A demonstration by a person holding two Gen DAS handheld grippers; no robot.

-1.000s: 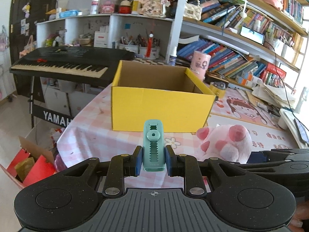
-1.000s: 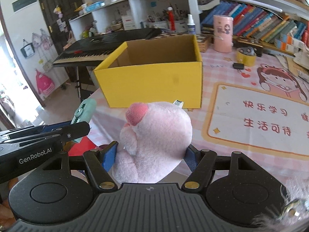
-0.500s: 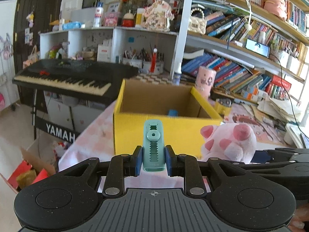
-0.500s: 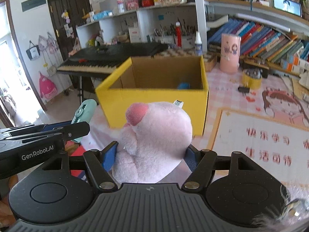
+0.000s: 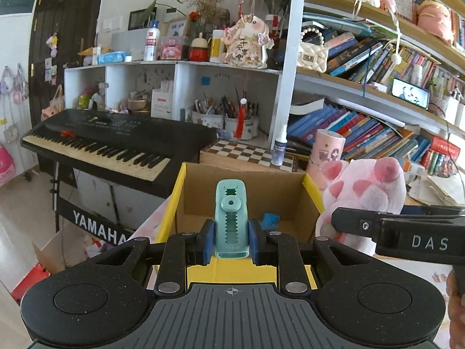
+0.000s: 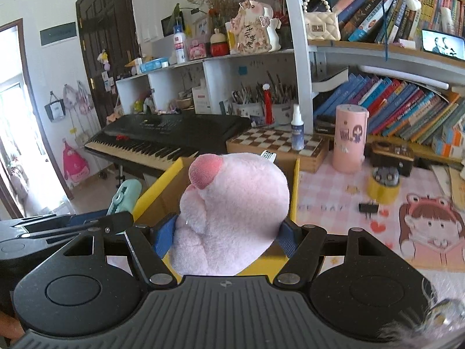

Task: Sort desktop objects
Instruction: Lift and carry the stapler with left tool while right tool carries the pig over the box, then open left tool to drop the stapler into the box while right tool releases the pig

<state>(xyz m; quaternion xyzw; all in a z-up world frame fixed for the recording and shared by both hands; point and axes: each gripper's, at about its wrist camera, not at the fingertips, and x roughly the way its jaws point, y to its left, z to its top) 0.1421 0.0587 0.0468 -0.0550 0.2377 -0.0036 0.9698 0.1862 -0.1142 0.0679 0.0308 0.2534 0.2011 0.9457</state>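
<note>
The left claw (image 5: pixel 231 242) is clenched tight on a small teal clip (image 5: pixel 231 218). The clip is hard, smooth plastic, with little zigzag teeth down its middle and a round hole near the top. It stands up straight between two blue pads (image 5: pixel 209 241) and hangs over the open yellow box (image 5: pixel 170 218).

The right claw (image 6: pixel 223 237) is squeezing a pink plush toy (image 6: pixel 232 218). The toy is soft, fuzzy and round, with darker pink paw pads that show in the left view. It sits over the near edge of the same box.

The box is cardboard, yellow outside and plain brown inside, with straight walls. A small blue thing (image 5: pixel 268 219) lies on its floor.

The box stands on a surface (image 6: pixel 334 203) covered with a pink checked cloth. A pink tube-shaped tin (image 6: pixel 350 138) and a yellow tape roll (image 6: pixel 382 187) stand there too.
</note>
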